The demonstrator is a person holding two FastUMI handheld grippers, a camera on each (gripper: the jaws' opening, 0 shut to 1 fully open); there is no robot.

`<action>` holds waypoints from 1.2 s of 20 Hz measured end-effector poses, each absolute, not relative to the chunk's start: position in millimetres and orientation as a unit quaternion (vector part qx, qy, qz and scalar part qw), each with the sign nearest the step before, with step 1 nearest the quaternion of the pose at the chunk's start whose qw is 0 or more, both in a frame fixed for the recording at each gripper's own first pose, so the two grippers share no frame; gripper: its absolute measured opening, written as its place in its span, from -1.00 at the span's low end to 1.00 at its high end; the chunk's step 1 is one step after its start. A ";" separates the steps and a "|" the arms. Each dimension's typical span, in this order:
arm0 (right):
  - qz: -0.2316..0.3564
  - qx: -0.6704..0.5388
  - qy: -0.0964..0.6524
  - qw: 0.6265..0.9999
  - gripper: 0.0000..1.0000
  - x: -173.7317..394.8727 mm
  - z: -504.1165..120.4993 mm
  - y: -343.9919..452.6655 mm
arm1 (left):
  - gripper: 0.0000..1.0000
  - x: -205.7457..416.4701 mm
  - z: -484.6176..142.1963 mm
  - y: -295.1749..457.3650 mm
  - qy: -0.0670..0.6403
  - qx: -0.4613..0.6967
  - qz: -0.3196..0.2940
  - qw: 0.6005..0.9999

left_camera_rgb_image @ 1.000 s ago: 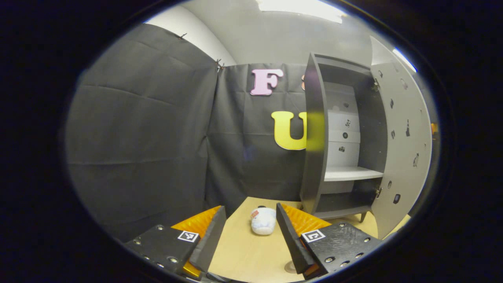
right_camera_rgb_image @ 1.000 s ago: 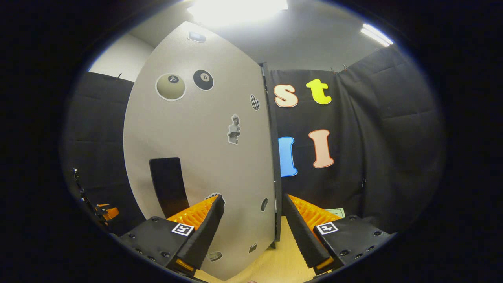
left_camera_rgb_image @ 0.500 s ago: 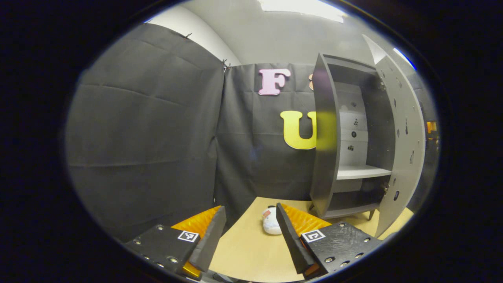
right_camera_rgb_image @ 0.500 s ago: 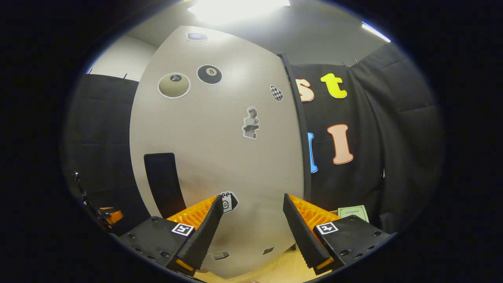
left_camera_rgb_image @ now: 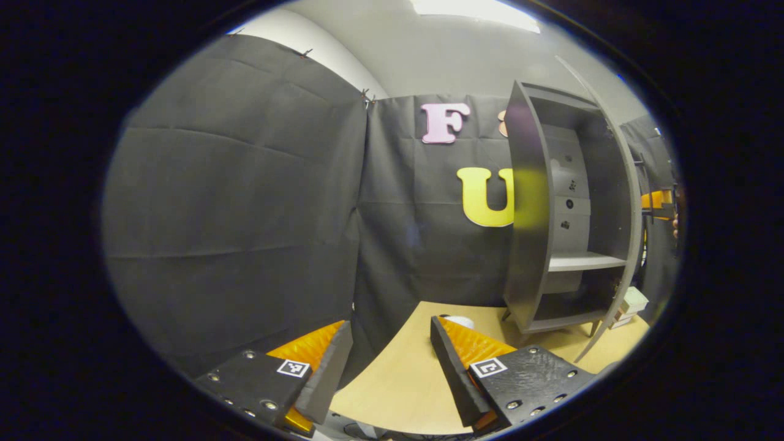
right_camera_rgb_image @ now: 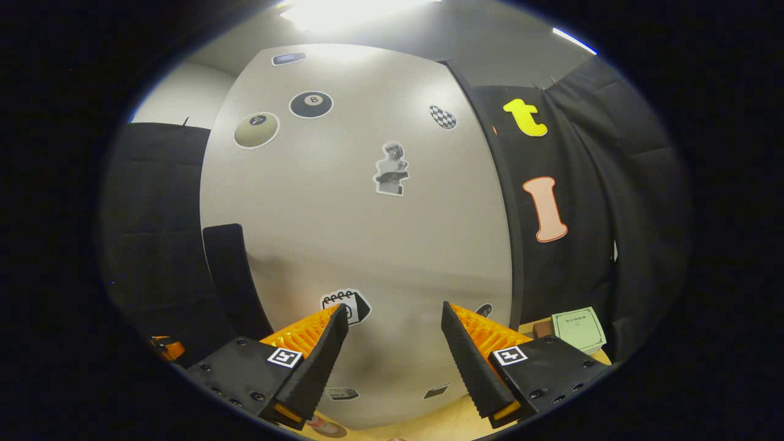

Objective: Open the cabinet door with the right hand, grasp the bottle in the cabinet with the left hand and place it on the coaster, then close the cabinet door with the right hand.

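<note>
The dark grey cabinet (left_camera_rgb_image: 551, 214) stands at the right of the left gripper view with bare shelves. Its pale door (left_camera_rgb_image: 620, 245) is seen almost edge-on, partly swung in. The white bottle (left_camera_rgb_image: 458, 320) peeks out on the table behind my left gripper's right finger. My left gripper (left_camera_rgb_image: 389, 367) is open and holds nothing. In the right gripper view the door's stickered outer face (right_camera_rgb_image: 367, 214) is close ahead, with a black handle (right_camera_rgb_image: 229, 275) at its left. My right gripper (right_camera_rgb_image: 392, 361) is open just before that face. Its orange part (left_camera_rgb_image: 656, 203) shows past the door.
The wooden table (left_camera_rgb_image: 398, 380) runs under the cabinet. A small green-edged card (right_camera_rgb_image: 579, 329) and pale boxes (left_camera_rgb_image: 631, 303) lie to the cabinet's right. A small round brownish thing (right_camera_rgb_image: 324, 425) sits at the bottom edge of the right gripper view. Black cloth walls the booth.
The door has swung toward the cabinet, from wide open to nearly edge-on in the left gripper view. The right gripper followed its face. The left gripper turned left, and its finger now hides most of the bottle.
</note>
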State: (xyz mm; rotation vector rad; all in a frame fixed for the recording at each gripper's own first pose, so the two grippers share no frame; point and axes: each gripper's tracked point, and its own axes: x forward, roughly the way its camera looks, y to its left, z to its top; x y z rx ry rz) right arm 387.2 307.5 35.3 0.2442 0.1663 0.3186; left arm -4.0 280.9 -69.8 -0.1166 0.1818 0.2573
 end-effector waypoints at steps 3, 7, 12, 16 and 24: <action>0.157 0.121 0.098 0.975 0.94 389.6 22.8 310.4 | 0.55 -8.7 -77.4 288.9 0.097 -0.059 0.137 0.984; 0.153 0.110 0.112 0.976 0.94 393.4 12.1 318.6 | 0.55 -17.2 -82.8 299.7 0.101 -0.059 0.147 0.982; 0.142 0.102 0.107 0.979 0.94 393.1 11.1 319.3 | 0.56 -26.5 -84.1 314.6 0.100 -0.062 0.156 0.981; 0.136 0.101 0.104 0.980 0.94 390.5 12.1 320.0 | 0.55 -40.2 -90.5 325.4 0.103 -0.065 0.163 0.979; 0.123 0.101 0.088 0.983 0.94 388.7 12.8 321.0 | 0.56 -47.1 -96.2 336.6 0.112 -0.067 0.171 0.977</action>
